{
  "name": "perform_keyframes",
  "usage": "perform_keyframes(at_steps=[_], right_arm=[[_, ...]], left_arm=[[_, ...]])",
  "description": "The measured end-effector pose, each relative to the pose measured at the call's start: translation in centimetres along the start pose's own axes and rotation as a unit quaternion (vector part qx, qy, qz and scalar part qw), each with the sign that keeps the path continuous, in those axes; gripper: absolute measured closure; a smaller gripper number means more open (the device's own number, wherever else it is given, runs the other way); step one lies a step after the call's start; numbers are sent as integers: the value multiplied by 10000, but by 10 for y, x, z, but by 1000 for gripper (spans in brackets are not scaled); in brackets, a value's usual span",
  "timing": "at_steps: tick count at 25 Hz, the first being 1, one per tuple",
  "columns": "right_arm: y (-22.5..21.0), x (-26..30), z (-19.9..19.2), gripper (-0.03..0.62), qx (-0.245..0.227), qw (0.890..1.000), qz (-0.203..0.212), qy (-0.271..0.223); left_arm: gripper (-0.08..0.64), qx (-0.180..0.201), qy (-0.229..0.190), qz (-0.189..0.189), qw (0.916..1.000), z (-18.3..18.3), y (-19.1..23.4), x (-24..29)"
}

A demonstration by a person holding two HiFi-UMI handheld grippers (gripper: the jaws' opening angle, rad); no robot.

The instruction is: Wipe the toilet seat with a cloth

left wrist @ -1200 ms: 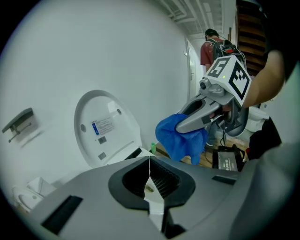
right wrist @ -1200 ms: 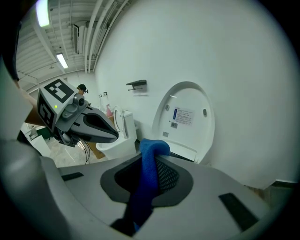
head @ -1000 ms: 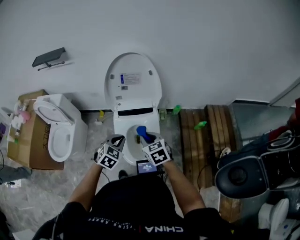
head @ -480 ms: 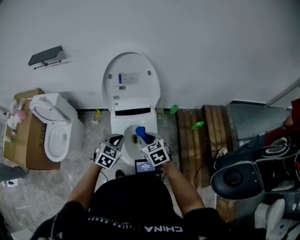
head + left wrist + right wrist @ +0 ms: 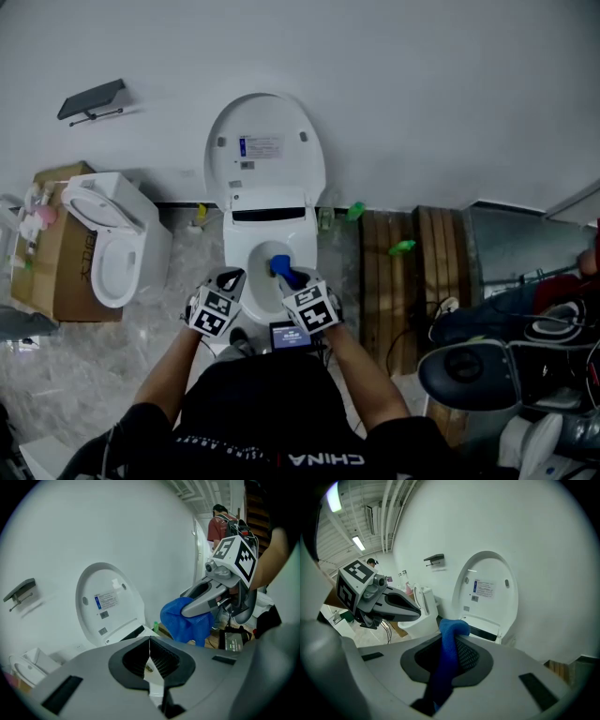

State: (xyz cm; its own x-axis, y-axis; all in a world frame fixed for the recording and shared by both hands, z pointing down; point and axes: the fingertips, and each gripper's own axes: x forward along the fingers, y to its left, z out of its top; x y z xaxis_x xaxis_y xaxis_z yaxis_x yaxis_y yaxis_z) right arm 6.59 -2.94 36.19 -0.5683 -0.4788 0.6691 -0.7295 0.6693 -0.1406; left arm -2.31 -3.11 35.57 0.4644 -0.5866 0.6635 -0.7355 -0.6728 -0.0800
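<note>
1. Approach is the step in hand, as I judge it: the blue cloth is already gripped, but no wiping stroke looks begun. In the head view it hangs over the bowl opening, near the toilet seat. Whether it touches the seat I cannot tell.
2. The right gripper has its fingers clamped on the cloth. The fabric runs up between the two pads as a narrow band, and a rounded fold bulges out just past the tips. The rest trails back toward the camera.
3. The left gripper has its fingers pressed together with nothing between them. It hovers just beside the right one, over the left part of the seat.
4. The lid stands upright against the wall, so the seat ring lies exposed.
5. Next, the right gripper probably needs to sink until the bulging fold presses on the ring, then sweep round it. Only a small wad projects beyond the tips, so the gripper should tilt to keep fabric, not hard fingertips, on the seat. The left gripper should stay clear of the sweep.
</note>
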Motion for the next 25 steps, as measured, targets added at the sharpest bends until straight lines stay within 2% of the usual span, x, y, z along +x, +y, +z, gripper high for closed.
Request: perform_keyframes(at_steps=[7, 13, 17, 25], right_arm=[[-11, 19, -30, 540, -39, 9993, 265, 243], [-4, 59, -63, 540, 243, 9970, 527, 514], [-8, 94, -84, 540, 578, 9959, 507, 486], [-51, 179, -115, 538, 941, 9945, 247, 391]], left_arm=[[548, -323, -56, 306, 9990, -8, -6, 14], [548, -641, 165, 31, 9978, -57, -5, 49], [548, -582, 418, -88, 9974, -93, 9, 85], [548, -672, 543, -77, 9962, -149, 45, 161]])
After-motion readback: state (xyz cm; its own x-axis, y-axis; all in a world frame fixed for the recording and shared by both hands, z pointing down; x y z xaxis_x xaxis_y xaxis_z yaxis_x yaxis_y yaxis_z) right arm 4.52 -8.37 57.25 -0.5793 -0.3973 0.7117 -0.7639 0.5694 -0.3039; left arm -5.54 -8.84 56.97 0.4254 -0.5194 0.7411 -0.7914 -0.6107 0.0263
